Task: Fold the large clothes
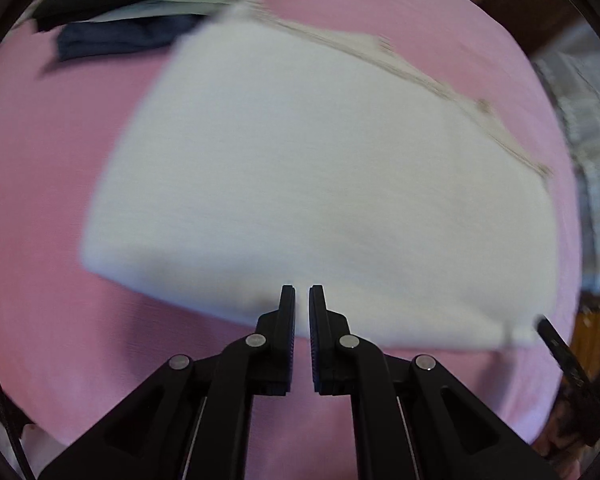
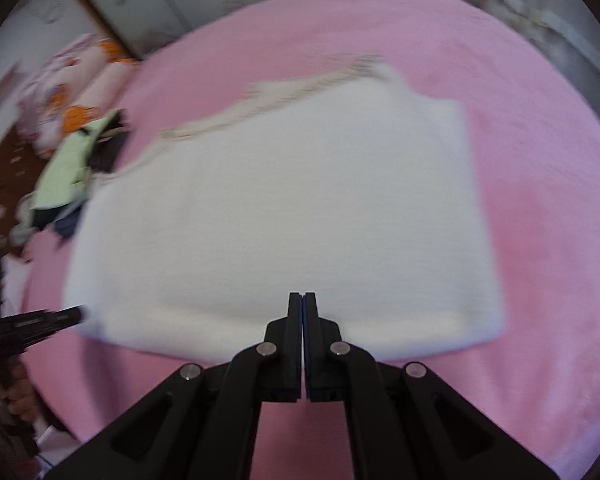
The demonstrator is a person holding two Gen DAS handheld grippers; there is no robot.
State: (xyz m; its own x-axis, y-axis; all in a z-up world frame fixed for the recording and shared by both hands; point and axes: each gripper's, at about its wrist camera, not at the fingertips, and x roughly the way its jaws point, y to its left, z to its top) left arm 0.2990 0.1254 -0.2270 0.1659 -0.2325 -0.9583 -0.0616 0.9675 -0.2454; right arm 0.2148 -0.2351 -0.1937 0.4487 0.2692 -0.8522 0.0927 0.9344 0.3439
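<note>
White garment (image 1: pixel 300 184) lies folded, seemingly, on pink bedding (image 1: pixel 40 160) — both grippers' jaws closed, empty.

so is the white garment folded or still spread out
Folded: the white garment lies as a compact rectangle with straight edges on the pink bedspread.

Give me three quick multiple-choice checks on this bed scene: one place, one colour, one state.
1. The pile of other clothes lies where?
A. beyond the white garment's far corner
B. on top of it
C. on the floor

2. The bed cover is:
A. blue
B. pink
C. grey

3. The right claw is:
A. wide open
B. shut on the garment
C. shut, holding nothing

Key: A, the pile of other clothes sits past the folded white garment; B, the bed cover is pink; C, the right claw has its jaws together with nothing between.
</note>
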